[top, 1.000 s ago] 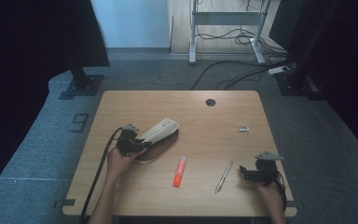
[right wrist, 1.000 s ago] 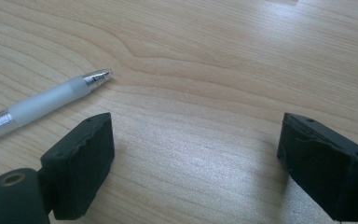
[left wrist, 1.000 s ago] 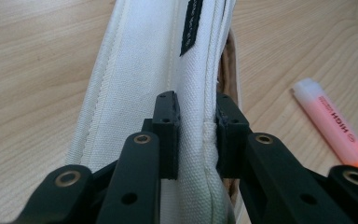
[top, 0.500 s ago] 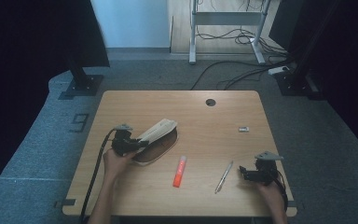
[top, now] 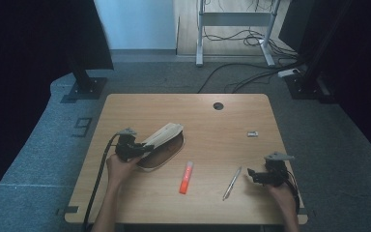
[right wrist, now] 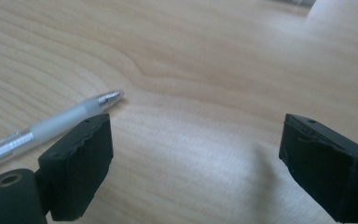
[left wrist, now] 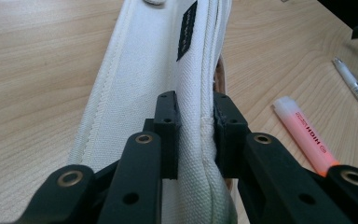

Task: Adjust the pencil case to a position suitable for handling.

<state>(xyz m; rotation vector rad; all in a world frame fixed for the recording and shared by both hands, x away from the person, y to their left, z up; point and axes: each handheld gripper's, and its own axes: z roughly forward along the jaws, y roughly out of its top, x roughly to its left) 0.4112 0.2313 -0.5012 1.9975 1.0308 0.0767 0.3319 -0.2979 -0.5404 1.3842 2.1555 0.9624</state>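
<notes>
cream cloth pencil case (left wrist: 168,70) is pinched in the left tongs (left wrist: 193,126); the clear silver pen (right wrist: 51,126) lies slanting just left of the wide-open right tongs (right wrist: 196,158).

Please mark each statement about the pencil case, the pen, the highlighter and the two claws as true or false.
1. The left claw is shut on the edge of the white pencil case. True.
2. The right claw holds the pen. False: its jaws stand wide open, and the pen lies on the table beside one jaw.
3. The orange highlighter lies between the pencil case and the pen. True.
4. The highlighter is inside the pencil case. False: it lies on the bare table.
</notes>
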